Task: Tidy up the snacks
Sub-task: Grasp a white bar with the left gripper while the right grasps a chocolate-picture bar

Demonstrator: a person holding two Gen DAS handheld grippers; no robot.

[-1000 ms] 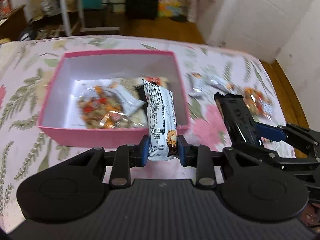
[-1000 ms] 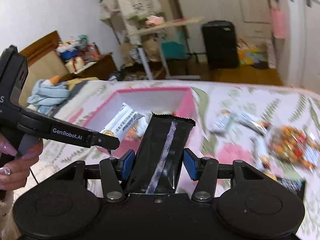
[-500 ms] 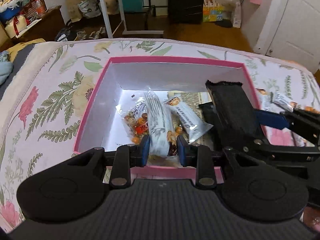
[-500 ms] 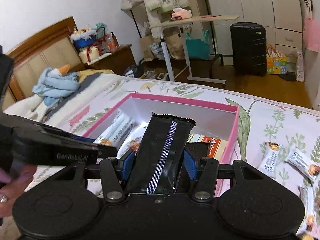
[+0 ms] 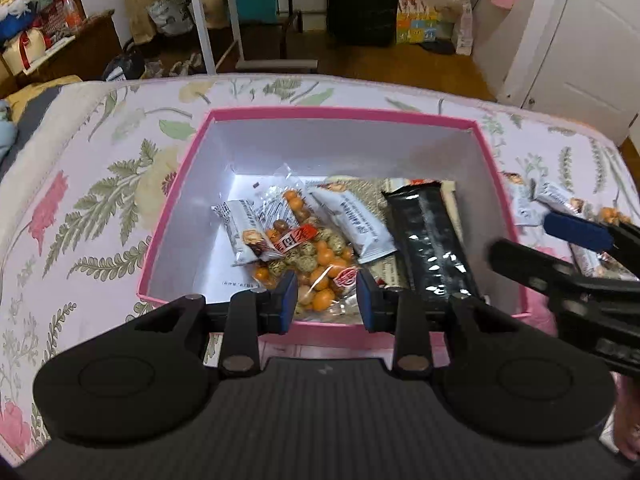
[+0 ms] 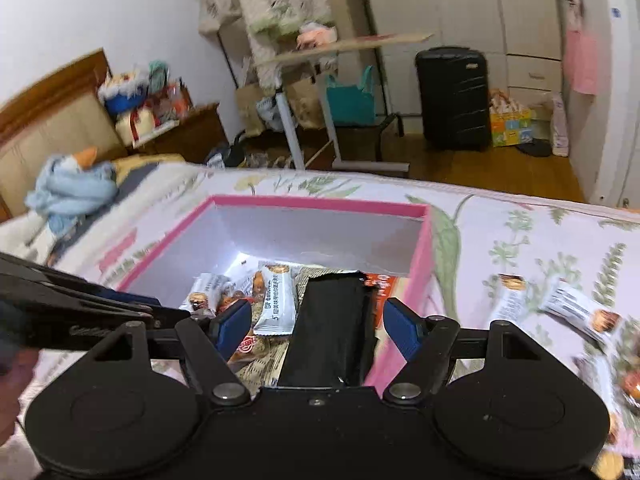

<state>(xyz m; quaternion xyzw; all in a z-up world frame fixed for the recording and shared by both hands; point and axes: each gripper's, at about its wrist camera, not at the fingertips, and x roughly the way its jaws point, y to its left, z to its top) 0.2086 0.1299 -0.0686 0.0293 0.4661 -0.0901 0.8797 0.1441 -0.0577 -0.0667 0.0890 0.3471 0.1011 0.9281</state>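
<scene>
A pink box point(image 5: 172, 216) with white inside sits on the flowered bedspread; it also shows in the right wrist view point(image 6: 420, 264). Inside lie a bag of orange nuts point(image 5: 316, 256), two white snack bars point(image 5: 248, 236) point(image 5: 356, 224) and a black packet point(image 5: 428, 244). My left gripper point(image 5: 327, 300) is open and empty over the box's near rim. My right gripper point(image 6: 316, 328) is open above the box; the black packet point(image 6: 336, 328) lies loose between its fingers, resting in the box. The right gripper's blue pad point(image 5: 576, 232) shows at the box's right side.
Several more snack packets point(image 6: 572, 312) lie on the bedspread right of the box, also seen in the left wrist view point(image 5: 560, 200). A blue cloth point(image 6: 72, 192) lies at the bed's far left. Beyond the bed stand a black suitcase point(image 6: 452, 96) and a side table point(image 6: 344, 44).
Both grippers opened over the box. The white bar left my left gripper and lies in the box. The black packet left my right gripper and rests in the box.
</scene>
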